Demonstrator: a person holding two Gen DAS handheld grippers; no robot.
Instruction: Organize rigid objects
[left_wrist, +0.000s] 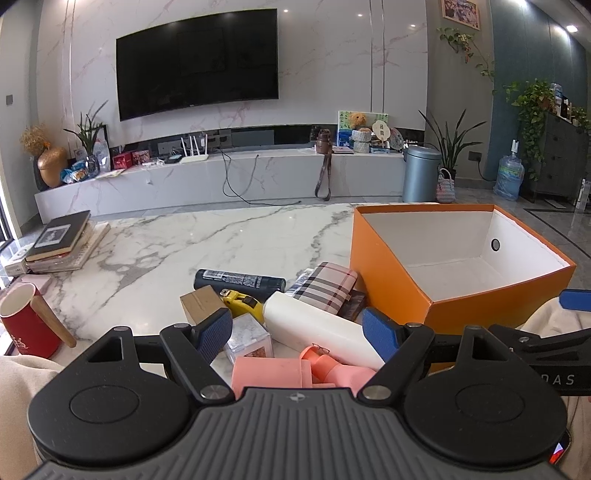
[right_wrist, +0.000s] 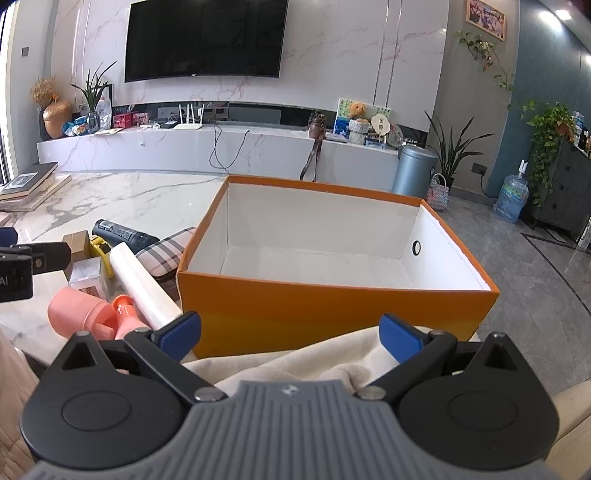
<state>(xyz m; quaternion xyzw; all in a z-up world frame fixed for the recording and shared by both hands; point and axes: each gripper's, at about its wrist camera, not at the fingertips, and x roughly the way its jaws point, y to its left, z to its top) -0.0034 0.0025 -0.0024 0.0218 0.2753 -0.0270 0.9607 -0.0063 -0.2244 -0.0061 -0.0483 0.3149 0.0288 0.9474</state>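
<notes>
Both pairs of blue fingers stand wide apart and we see nothing between them: the left gripper (left_wrist: 299, 330) hangs low over the pile, the right gripper (right_wrist: 290, 332) sits before the orange box (right_wrist: 332, 310) with cream cloth (right_wrist: 295, 360) under it.

From left to right on the marble table (left_wrist: 184, 240) we count one red mug (left_wrist: 24, 326), one stack of books (left_wrist: 62, 240), one brown carton (left_wrist: 201, 302), one black spray can (left_wrist: 240, 280), one yellow tape measure (left_wrist: 242, 303), one small clear cube (left_wrist: 249, 338), one pink bottle (left_wrist: 273, 373), one white bottle (left_wrist: 314, 326) and one checked pouch (left_wrist: 327, 288). All lie close together, touching, just left of the box. The box is open and empty. The white bottle lies across the pouch and partly covers the tape measure.
</notes>
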